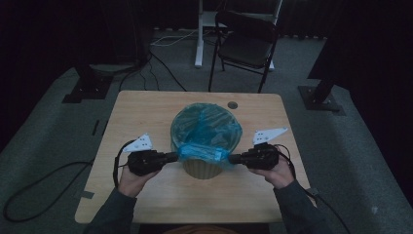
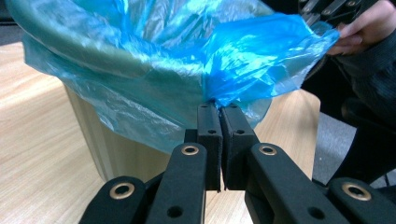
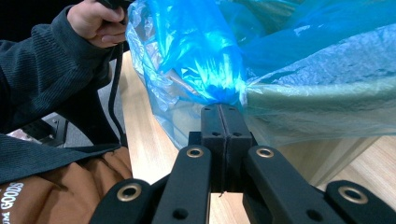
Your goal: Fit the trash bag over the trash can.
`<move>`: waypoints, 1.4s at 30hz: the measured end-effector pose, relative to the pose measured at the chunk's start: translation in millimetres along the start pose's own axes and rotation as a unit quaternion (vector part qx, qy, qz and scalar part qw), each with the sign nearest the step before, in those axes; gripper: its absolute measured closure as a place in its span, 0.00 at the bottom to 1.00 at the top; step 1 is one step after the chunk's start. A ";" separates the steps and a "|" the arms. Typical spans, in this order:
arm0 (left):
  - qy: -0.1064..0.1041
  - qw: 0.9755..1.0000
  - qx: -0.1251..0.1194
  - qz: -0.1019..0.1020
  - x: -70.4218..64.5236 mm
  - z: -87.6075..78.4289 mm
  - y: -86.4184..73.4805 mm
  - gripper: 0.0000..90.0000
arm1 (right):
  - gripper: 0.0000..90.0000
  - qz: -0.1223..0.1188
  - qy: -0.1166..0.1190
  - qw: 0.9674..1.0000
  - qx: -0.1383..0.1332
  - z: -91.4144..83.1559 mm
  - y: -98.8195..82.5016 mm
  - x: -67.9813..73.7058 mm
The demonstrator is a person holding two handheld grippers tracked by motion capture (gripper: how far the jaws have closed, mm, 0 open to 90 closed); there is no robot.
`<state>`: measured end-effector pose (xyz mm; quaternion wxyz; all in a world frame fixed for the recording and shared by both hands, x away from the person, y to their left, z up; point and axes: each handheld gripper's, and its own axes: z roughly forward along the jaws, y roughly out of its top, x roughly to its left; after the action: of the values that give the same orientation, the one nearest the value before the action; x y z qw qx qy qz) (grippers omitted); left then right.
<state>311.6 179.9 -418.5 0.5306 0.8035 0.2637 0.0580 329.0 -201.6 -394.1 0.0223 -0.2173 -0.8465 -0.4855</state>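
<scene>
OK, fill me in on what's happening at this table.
A person is fitting a blue bin bag into a small bin standing on the wooden table. The left gripper and the right gripper have each pinched the bag's near edge, one from either side, and hold it stretched by the bin's rim. The far side already drapes over the rim.

Premises: a staged recording room or lab, not a home or a shop. Evidence follows. A single small wooden surface (image 1: 146,109) stands alone on grey carpet (image 1: 44,126). Dark drapes (image 1: 53,29) close off the back and sides. Two black stand bases (image 1: 85,90) sit on the floor to either side of the surface, with cables (image 1: 29,195) trailing across the carpet. A black folding chair (image 1: 246,41) stands behind, beside the white leg of a further desk (image 1: 199,34). Lighting is low throughout.
</scene>
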 end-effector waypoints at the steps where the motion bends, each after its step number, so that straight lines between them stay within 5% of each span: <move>1: 0.003 1.000 0.006 0.002 0.0 2.3 -1.0 0.97 | 1.00 -0.003 0.000 1.000 0.002 0.9 -0.3 -0.2; 8: 0.005 1.000 0.017 -0.001 1.1 10.0 -6.9 0.98 | 1.00 0.002 0.002 1.000 0.012 4.6 -4.4 -2.5; 15: 0.018 1.000 0.007 0.011 -1.6 -0.3 -3.9 0.98 | 1.00 0.000 -0.001 1.000 0.018 4.6 -5.9 -2.3; 21: 0.018 0.999 -0.034 0.017 -1.1 -18.8 4.7 0.70 | 1.00 -0.003 -0.009 1.000 0.014 3.6 -4.1 -1.7; 28: 0.006 0.998 -0.053 0.033 -5.5 -22.7 13.8 0.59 | 1.00 -0.005 -0.013 1.000 0.017 5.9 -2.9 -1.5; 31: 0.009 0.998 -0.047 0.037 -8.0 -18.1 15.4 0.62 | 1.00 -0.005 -0.014 1.000 0.015 6.4 -2.2 -2.2; 38: 0.005 0.998 -0.032 0.048 -10.4 -4.2 11.7 0.95 | 1.00 -0.003 -0.011 1.000 0.012 8.3 -1.1 -4.0; 42: 0.007 0.998 -0.021 0.056 -12.3 -2.9 7.1 0.99 | 1.00 -0.008 -0.008 1.000 0.017 7.6 -3.0 -2.5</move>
<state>302.6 174.2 -408.7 0.5411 0.8055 0.2207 0.0984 331.4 -197.4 -401.1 0.0155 -0.2142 -0.8563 -0.4698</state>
